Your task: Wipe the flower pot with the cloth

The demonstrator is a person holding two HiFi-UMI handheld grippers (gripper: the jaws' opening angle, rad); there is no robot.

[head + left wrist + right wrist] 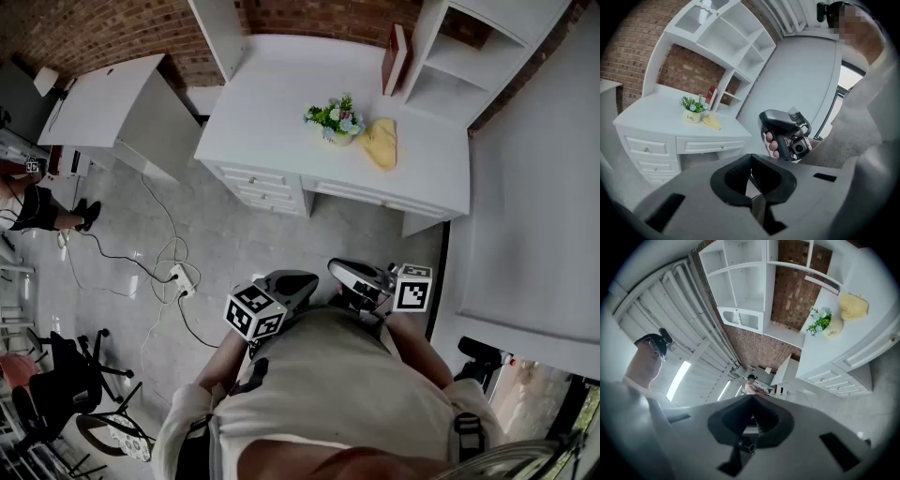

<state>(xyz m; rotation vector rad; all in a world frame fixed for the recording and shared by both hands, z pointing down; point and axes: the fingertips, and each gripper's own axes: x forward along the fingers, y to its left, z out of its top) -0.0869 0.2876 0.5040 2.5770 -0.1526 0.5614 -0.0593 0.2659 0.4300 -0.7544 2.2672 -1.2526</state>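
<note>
The white surface (281,103) stands against a brick wall, well apart from the person, with grey floor (244,244) between them. A white shelf unit (459,66) rises from its right end in the head view.

Both claws are held close to the person's body, far from anything on the surface. The left claw (751,168) points somewhat downward toward the drawers, its jaws pressed together with nothing between them. The right claw (752,404) is tipped a little upward toward the ceiling and shelves, its jaws likewise closed and empty.

The flower pot (337,127), small and pale with green leaves and light blooms, stands upright on the surface toward its back, near the shelf unit. The yellow cloth (382,142) lies crumpled just beside it on the shelf side; whether the two touch cannot be told from here.

The wiping has not begun, so this looks like the approach. The next move likely calls for stepping up to the surface, spreading one claw's jaws and closing them on a raised fold of the cloth, with the other claw free to steady the pot so it does not tip.
</note>
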